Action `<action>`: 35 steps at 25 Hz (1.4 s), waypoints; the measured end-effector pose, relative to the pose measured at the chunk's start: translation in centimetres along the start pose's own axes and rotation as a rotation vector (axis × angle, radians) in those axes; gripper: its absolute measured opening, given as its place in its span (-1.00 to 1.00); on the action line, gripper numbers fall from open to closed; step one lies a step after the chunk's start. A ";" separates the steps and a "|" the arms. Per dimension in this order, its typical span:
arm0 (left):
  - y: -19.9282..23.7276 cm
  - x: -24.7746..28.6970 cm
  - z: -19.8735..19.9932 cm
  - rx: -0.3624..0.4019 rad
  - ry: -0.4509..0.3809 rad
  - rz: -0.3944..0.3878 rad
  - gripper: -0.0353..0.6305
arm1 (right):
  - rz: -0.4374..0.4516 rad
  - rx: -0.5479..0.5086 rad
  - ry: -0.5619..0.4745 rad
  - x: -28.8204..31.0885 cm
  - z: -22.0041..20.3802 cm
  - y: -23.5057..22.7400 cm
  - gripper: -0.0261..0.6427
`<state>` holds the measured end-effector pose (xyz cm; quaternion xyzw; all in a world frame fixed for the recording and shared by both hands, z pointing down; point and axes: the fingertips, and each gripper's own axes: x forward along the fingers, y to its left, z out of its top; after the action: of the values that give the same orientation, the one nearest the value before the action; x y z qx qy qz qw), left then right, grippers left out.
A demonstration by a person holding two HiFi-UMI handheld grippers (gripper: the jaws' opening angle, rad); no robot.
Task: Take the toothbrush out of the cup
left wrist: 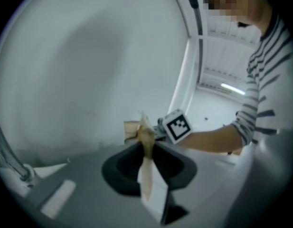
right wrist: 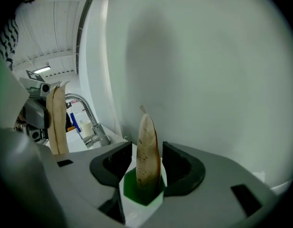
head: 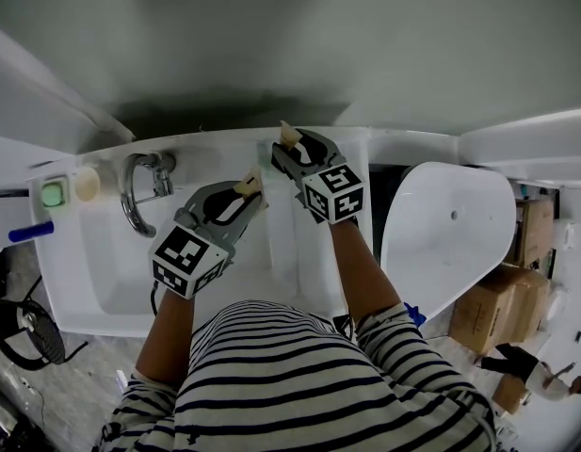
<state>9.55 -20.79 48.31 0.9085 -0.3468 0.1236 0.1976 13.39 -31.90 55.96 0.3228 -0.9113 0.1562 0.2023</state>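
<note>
I see my left gripper (head: 252, 185) and right gripper (head: 288, 137) both pinched closed and empty above the sink (head: 69, 281), with what looks like the blue toothbrush (head: 31, 231) lying at its left edge, near the cup (head: 88, 185).

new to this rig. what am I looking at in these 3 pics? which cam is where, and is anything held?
There is no robot here. A person in a striped shirt holds a two-jaw gripper in each hand. The top-down picture comes from a camera on their head. The other two come from cameras riding on each gripper, looking along its jaws. The left gripper and right gripper hover over a white sink with a faucet, and a toilet stands to the right. Both grippers' jaws are together and hold nothing. Small items sit on the sink's left rim, but I can't make out a toothbrush.
</note>
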 end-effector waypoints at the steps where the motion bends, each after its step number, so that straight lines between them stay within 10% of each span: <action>1: 0.0 0.1 0.0 0.000 0.000 -0.001 -0.68 | 0.001 -0.001 0.003 0.1 -0.1 0.0 -0.39; 15: -0.2 0.1 0.0 0.007 0.007 -0.004 -0.68 | -0.012 -0.025 0.005 -0.2 -0.3 -0.6 -0.76; 35: -0.6 -0.8 1.1 0.036 -0.018 0.015 -0.68 | -0.024 -0.063 -0.070 -2.2 2.9 0.0 -0.78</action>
<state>9.42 -20.38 46.90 0.9104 -0.3532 0.1231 0.1770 14.19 -31.90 52.39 0.3326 -0.9184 0.1134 0.1821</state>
